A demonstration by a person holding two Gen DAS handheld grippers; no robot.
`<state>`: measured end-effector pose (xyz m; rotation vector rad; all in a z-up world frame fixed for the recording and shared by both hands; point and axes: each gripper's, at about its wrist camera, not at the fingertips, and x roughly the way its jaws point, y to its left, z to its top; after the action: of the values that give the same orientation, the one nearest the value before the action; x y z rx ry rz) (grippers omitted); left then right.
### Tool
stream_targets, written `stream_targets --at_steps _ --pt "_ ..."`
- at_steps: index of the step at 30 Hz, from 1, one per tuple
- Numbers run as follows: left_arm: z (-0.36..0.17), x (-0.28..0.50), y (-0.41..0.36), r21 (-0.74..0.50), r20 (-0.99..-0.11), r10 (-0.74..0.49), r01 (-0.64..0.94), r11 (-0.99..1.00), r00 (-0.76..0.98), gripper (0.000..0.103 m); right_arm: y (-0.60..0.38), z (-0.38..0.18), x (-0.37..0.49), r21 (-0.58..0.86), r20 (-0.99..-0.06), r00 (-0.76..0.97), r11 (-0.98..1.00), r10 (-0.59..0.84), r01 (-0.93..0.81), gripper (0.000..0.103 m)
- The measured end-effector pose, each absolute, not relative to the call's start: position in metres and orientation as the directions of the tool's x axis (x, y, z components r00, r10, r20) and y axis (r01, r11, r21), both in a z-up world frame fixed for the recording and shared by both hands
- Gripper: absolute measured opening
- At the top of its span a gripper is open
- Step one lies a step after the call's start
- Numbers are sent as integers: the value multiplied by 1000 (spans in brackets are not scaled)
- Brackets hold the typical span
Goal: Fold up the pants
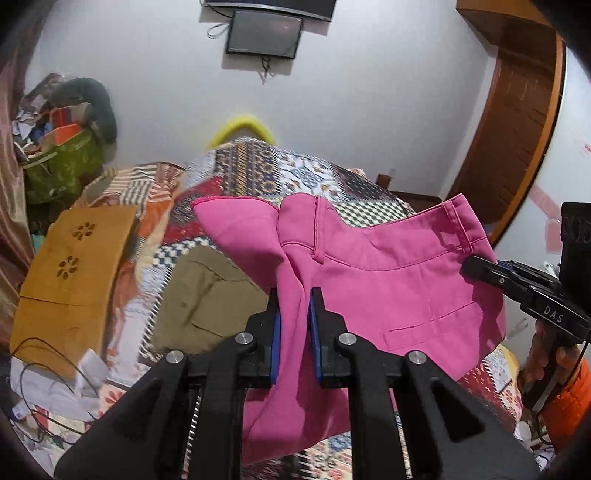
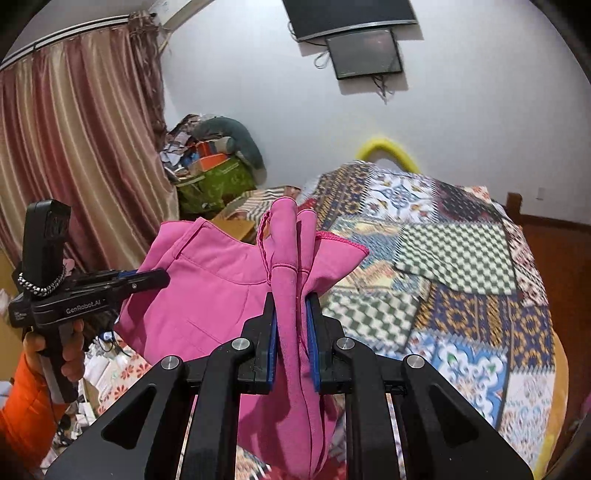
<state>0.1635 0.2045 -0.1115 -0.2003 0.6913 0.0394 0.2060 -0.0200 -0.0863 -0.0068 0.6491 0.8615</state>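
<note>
The lower part of the bright pink cotton pants (image 1: 388, 280) drops out of sight behind both tongs. They hang in the air above the patchwork-quilted bed (image 2: 461, 280). The left tongs (image 1: 295, 295) pinch a bunched fold; the right tongs (image 2: 291, 299) clamp gathered fabric (hem edges poking up). Folded olive trousers (image 1: 207, 295) lie beneath on the bed.

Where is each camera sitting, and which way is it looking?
Left wrist view: sits on the left tool, looking along its fingers at the pink pants clamped there, over the patchwork bed; the right tool and an orange sleeve show at right.
Right wrist view: sits on the right tool, clamping bunched pink fabric; the left tool and its hand show at left.
Both share the pants, bed and wall screen.
</note>
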Motion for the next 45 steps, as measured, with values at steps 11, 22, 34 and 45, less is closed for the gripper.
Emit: stream_targets --at_steps 11,22,34,45 --pt "-126 192 265 -156 -641 37 -178 972 767 13 47 -99 238 259 -537 425 622 729 -739 12" --pt "-170 241 318 -214 -670 25 -225 951 741 13 99 -132 284 263 -581 397 626 711 -734 12" --pt "-243 275 350 -223 -741 18 -271 936 672 13 132 -196 318 254 -681 331 634 654 -730 12" --pt "-255 273 355 -168 -759 61 -286 943 648 18 135 -221 334 253 -753 282 657 595 -710 23"
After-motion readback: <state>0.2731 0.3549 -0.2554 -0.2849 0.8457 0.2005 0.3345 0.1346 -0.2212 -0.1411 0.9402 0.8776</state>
